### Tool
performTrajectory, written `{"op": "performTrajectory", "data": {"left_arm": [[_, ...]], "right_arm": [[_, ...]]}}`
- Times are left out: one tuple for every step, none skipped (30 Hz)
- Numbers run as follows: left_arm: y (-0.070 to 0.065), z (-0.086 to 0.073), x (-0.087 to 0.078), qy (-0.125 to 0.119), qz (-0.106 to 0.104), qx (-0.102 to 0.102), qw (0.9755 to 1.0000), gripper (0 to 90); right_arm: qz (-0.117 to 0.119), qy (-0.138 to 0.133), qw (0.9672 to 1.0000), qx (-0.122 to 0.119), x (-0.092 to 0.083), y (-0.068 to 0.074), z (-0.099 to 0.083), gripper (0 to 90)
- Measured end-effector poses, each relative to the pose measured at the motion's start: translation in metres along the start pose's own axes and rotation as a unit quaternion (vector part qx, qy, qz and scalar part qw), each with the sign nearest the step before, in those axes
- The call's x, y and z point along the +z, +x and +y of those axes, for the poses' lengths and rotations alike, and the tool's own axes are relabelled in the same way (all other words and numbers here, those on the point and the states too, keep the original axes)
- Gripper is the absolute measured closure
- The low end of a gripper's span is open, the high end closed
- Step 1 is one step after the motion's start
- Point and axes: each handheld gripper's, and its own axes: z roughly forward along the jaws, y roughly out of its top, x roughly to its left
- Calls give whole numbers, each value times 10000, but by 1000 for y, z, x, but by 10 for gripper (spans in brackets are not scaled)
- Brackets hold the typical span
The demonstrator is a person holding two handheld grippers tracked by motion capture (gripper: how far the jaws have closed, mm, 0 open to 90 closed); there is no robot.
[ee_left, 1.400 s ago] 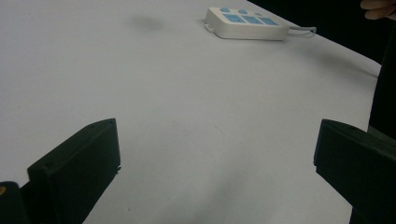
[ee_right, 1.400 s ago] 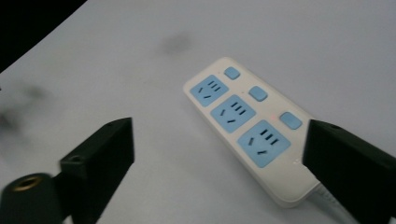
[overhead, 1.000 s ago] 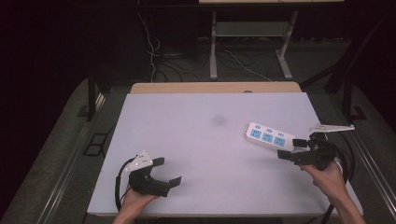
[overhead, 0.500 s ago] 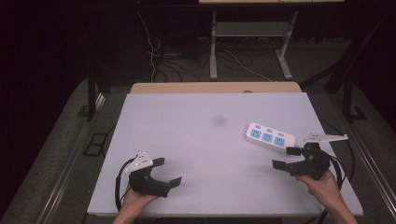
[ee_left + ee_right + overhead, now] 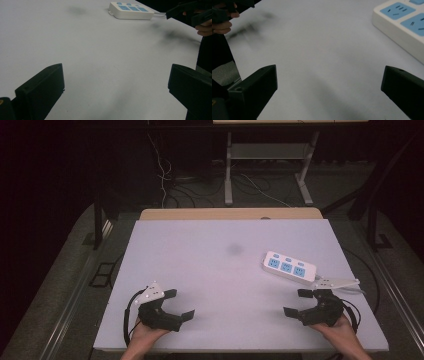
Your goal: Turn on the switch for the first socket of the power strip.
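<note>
A white power strip point(image 5: 290, 267) with blue sockets lies flat on the right part of the white table point(image 5: 215, 270). It also appears at the top of the left gripper view as the power strip point(image 5: 131, 10) and at the upper right of the right gripper view as the power strip point(image 5: 404, 22). My right gripper point(image 5: 299, 302) rests open near the table's front right, just in front of the strip and apart from it. My left gripper point(image 5: 179, 304) sits open at the front left, nothing between its jaws. In the left gripper view the other hand point(image 5: 203, 26) holds its gripper at the far right.
A wooden edge point(image 5: 230, 213) borders the table's far side. Beyond it stand metal frame legs point(image 5: 229, 175) with loose cables point(image 5: 165, 180) on a dark floor. A faint grey smudge point(image 5: 234, 249) marks the table's middle.
My right gripper has drawn back from the power strip toward the table's front edge. The left gripper has stayed in place.
</note>
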Motion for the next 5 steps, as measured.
{"op": "performTrajectory", "data": {"left_arm": [[0,0,0,1,0,0,10000,0],[0,0,0,2,-1,-1,10000,0],[0,0,0,6,-5,-7,10000,0],[0,0,1,11,-5,-4,10000,0],[0,0,1,12,-3,-1,10000,0]], "right_arm": [[0,0,10000,0,0,0,0,3],[5,23,10000,14,1,0,-2,3],[26,54,10000,21,3,0,-5,3],[34,78,10000,27,3,1,-6,3],[40,83,10000,15,4,1,-7,3]]}}
